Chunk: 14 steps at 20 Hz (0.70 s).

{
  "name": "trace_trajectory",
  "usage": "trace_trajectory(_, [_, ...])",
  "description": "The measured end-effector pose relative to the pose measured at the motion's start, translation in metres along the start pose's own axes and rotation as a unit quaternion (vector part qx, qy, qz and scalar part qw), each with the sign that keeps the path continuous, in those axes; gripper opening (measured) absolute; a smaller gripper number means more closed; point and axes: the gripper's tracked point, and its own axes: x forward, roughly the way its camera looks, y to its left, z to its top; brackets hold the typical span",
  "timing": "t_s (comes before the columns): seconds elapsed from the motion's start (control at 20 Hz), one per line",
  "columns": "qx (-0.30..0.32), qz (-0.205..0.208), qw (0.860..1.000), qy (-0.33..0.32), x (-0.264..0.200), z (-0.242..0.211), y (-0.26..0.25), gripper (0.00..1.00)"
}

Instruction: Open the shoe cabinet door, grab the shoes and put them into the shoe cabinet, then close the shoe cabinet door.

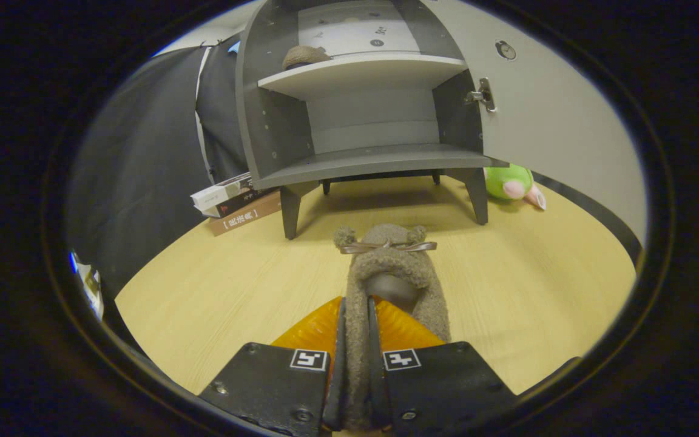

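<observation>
1. Gripper [355, 340] fingers are pressed together on the heel wall of a fuzzy brown slipper [393, 270]; both fingers pinch the fabric. Toe points away toward the cabinet, with a small bow [388, 246] across it.
2. Slipper sits over the light wood floor [204, 285], well short of the shoe cabinet [361, 91]. Can't tell whether it is lifted or resting on the floor.
3. Cabinet door [562, 121] is swung open to the right, hinge [483, 94] visible. Lower shelf [380, 161] is bare. Upper shelf [355, 70] holds a brown lump at its left end, probably the other slipper, but it's small and distorted.
4. Risks, judged from here:
   - Grip is on soft fabric only, so the slipper could droop or slide out on the carry.
   - Drooping toe could catch the lower shelf's front edge.
   - Entering off-centre could knock the open door or the left side panel.
   - Door close is still to do.
5. Surroundings: stack of books [234, 203] on the floor beside the cabinet's left leg, green plush toy [513, 183] behind the right leg under the door, dark cloth wall on the left.
</observation>
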Motion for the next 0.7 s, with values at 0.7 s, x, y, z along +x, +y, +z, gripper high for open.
trace_trajectory(0.7, [-0.025, 0.008, 0.994, -0.105, -0.097, 0.095, 0.009, 0.13])
